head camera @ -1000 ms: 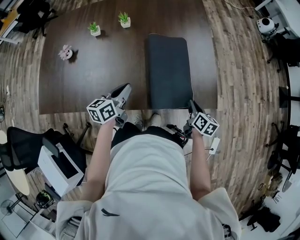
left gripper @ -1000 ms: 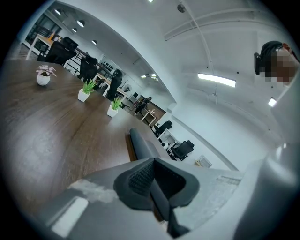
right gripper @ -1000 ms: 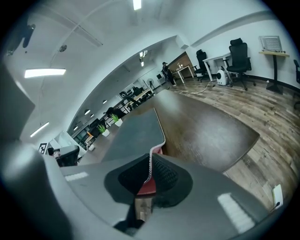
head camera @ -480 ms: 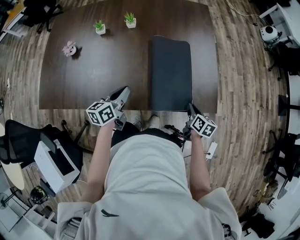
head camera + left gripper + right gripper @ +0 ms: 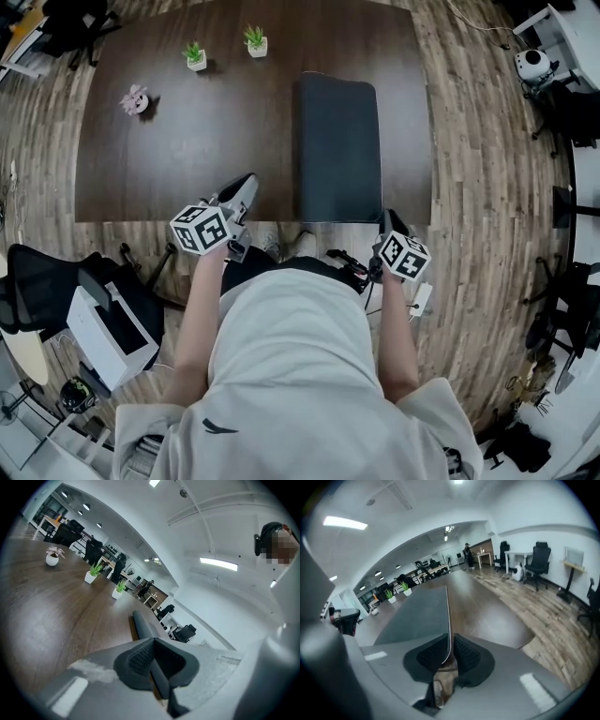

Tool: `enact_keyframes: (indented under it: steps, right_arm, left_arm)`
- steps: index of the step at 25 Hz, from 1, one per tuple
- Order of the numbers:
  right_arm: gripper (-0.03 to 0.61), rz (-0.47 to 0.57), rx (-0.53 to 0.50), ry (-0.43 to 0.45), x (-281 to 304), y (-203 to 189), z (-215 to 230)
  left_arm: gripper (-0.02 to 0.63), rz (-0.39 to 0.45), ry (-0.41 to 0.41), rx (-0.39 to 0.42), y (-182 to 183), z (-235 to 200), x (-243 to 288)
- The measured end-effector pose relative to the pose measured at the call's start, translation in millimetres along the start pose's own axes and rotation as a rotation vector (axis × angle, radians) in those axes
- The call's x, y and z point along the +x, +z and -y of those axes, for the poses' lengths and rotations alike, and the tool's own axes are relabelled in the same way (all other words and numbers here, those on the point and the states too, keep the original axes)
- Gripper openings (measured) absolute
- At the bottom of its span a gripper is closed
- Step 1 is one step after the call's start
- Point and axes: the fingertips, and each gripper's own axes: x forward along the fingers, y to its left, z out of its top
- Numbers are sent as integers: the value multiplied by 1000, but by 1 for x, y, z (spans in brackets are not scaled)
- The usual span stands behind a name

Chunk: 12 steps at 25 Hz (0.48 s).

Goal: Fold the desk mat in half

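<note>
Right tool (image 5: 449,656) newly open around mat (image 5: 419,613)

The mat (image 5: 339,145) is plain charcoal on a dark brown, wood-grained table (image 5: 178,150). The floor (image 5: 478,178) is streaky planks in mixed browns. At eleven o'clock a green plant (image 5: 191,52) has a white pot (image 5: 196,66); at ten o'clock, a pale pink plant (image 5: 133,98). The person's shirt (image 5: 291,375) is off-white.
</note>
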Motion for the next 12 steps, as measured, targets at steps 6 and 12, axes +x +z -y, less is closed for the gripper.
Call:
enact_keyframes:
  steps: [6, 12]
  right_arm:
    - [11, 225, -169, -68, -41, 71, -6]
    - [9, 378, -297, -12, -68, 131, -55]
  left_arm:
    - [3, 70, -7, 47, 24, 7, -15]
    - [3, 107, 51, 261, 52, 18, -40]
